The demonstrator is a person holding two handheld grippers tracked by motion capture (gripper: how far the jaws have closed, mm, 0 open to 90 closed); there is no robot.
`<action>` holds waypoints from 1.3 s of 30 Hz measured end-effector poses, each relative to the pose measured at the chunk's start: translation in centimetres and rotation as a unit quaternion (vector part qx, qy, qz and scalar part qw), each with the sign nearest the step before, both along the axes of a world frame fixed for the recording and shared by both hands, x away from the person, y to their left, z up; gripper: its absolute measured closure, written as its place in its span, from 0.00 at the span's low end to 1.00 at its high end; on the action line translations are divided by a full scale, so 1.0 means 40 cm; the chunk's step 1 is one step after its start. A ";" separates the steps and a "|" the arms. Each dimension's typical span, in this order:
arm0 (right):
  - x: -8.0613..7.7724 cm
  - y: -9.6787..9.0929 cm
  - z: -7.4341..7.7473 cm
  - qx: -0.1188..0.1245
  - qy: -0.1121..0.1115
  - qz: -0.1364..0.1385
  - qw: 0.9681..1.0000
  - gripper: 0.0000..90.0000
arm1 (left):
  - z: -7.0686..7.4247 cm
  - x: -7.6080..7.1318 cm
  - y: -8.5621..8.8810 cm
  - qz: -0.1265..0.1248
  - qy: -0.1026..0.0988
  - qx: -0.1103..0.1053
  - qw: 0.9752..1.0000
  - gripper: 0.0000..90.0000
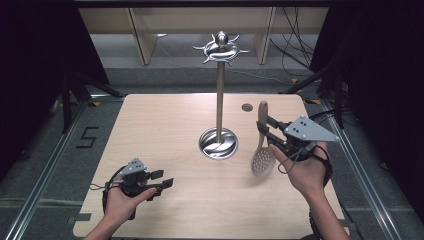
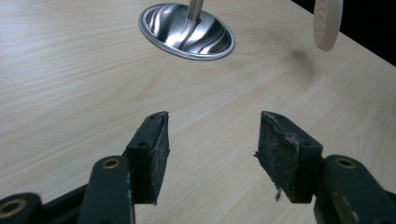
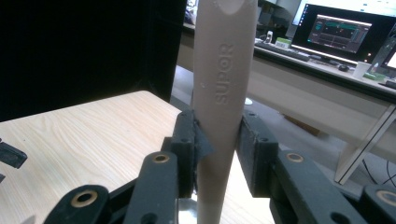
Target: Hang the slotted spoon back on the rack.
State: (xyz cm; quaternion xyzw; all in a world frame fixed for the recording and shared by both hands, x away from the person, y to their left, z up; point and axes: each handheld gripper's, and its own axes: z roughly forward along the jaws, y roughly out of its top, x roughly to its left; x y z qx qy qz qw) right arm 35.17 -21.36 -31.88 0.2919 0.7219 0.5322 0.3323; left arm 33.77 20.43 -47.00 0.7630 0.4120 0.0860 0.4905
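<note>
While the left gripper idles spread at lower left, the right gripper pinches a beige slotted spoon right of centre, beside the chrome stand. Worn pads gape over woodgrain table. Jaws clamp the embossed matte handle.

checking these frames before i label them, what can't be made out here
- Spoon, right gripper view: bowl cut off by the bottom edge; hang hole cut by the top edge.
- Stand, left gripper view: pole and hooks cut off by the top edge.
- Left claw, high view: too small to judge the gap between its jaws.
- Monitor, right gripper view: screen text too small and blurred.
</note>
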 end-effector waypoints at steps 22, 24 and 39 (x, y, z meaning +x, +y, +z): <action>0.013 0.024 0.029 0.013 -0.010 0.011 1.000 0.78 | 0.004 0.003 0.002 0.008 -0.006 -0.002 1.000 0.47; 0.014 0.024 0.031 0.009 -0.017 0.011 1.000 0.78 | 0.005 0.002 0.001 0.004 -0.007 -0.002 1.000 0.47; 0.025 0.051 0.060 0.033 -0.014 0.010 0.999 0.78 | 0.001 0.000 0.006 0.010 -0.007 0.001 1.000 0.47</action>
